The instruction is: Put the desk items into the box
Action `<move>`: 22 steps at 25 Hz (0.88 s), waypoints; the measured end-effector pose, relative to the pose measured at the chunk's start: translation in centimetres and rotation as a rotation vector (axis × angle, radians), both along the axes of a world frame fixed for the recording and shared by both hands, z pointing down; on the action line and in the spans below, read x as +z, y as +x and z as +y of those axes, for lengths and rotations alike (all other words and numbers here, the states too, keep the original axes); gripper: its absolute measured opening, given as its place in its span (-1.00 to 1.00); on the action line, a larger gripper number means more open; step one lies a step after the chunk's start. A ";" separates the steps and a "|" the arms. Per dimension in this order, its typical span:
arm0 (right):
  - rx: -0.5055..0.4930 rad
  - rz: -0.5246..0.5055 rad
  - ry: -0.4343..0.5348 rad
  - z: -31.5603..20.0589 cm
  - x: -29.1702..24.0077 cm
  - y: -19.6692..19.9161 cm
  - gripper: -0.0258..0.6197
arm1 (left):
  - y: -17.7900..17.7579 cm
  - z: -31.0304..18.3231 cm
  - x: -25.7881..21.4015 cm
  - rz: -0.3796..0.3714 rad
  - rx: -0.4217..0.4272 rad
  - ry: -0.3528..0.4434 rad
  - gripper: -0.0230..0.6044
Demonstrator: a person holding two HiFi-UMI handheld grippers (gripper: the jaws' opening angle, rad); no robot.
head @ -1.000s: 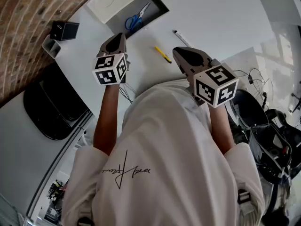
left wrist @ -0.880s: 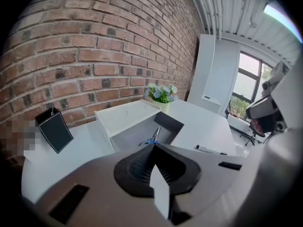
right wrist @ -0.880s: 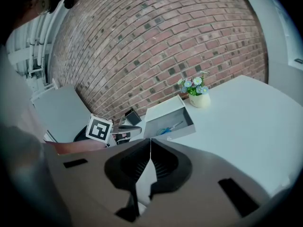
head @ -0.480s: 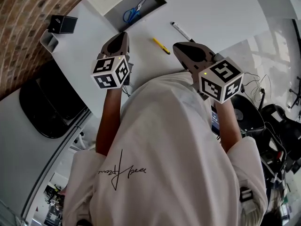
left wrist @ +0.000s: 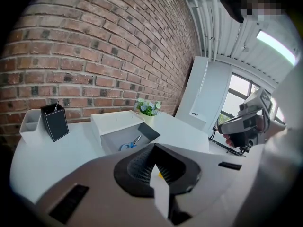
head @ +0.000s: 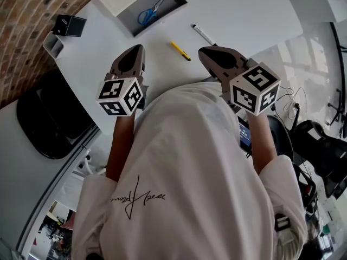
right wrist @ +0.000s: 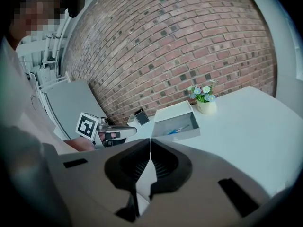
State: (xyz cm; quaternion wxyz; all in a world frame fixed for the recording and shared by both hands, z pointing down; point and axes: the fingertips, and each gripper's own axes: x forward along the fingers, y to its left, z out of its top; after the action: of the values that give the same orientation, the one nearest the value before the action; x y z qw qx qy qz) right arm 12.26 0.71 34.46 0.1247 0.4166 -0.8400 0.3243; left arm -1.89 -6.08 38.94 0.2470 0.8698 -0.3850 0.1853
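Nearest is the person's white shirt [head: 190, 172], with both forearms reaching out over the white surface [head: 244, 15]. The left hand-held gripper [left wrist: 156, 160] is held above the surface's near left part, its jaws pressed together with nothing gripped. The right hand-held gripper [right wrist: 150, 155] is level with it on the right, jaws likewise pressed together and empty. Just beyond and between them a slim yellow item [head: 180, 51] lies on the surface. A black-and-white marker [head: 203, 34] lies a little farther to its right, apart from it. Farther left sits the open white box [head: 169, 7], with blue-handled scissors [head: 145, 17] inside. A black holder [head: 69, 25] and a white tray [head: 52, 45] stand at the far left edge. A small flower pot [right wrist: 204, 100] stands behind the box, against the brick wall [left wrist: 94, 41].
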 end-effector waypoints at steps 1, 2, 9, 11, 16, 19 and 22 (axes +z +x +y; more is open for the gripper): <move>0.000 0.002 0.001 0.1 0.0 0.1 -0.84 | 0.0 0.3 0.0 -0.003 0.002 0.002 -0.91; 0.002 0.003 0.001 0.1 0.1 0.2 -0.84 | 0.0 0.7 0.0 -0.009 0.008 0.004 -0.92; 0.020 0.081 0.006 -0.6 1.4 1.6 -0.84 | 0.3 2.2 0.7 -0.001 0.054 -0.013 -0.91; 0.020 0.120 -0.002 -0.9 2.3 2.2 -0.84 | 0.2 2.1 0.7 0.001 0.041 -0.006 -0.91; 0.016 0.098 -0.046 -1.4 4.2 2.9 -0.84 | 0.4 2.4 1.2 -0.001 0.062 -0.010 -0.92; 0.038 0.026 -0.073 -1.8 4.9 3.1 -0.83 | 0.7 3.2 1.9 -0.021 0.099 -0.020 -0.91; 0.027 0.109 -0.082 -2.1 6.4 3.7 -0.83 | 0.9 3.4 2.2 -0.021 0.116 -0.028 -0.91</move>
State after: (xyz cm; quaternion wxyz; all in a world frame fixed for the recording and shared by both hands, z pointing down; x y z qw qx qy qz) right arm 16.00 -1.42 40.88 0.1830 0.4395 -0.8124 0.3368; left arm -1.00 -2.68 41.13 0.2441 0.8851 -0.3336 0.2137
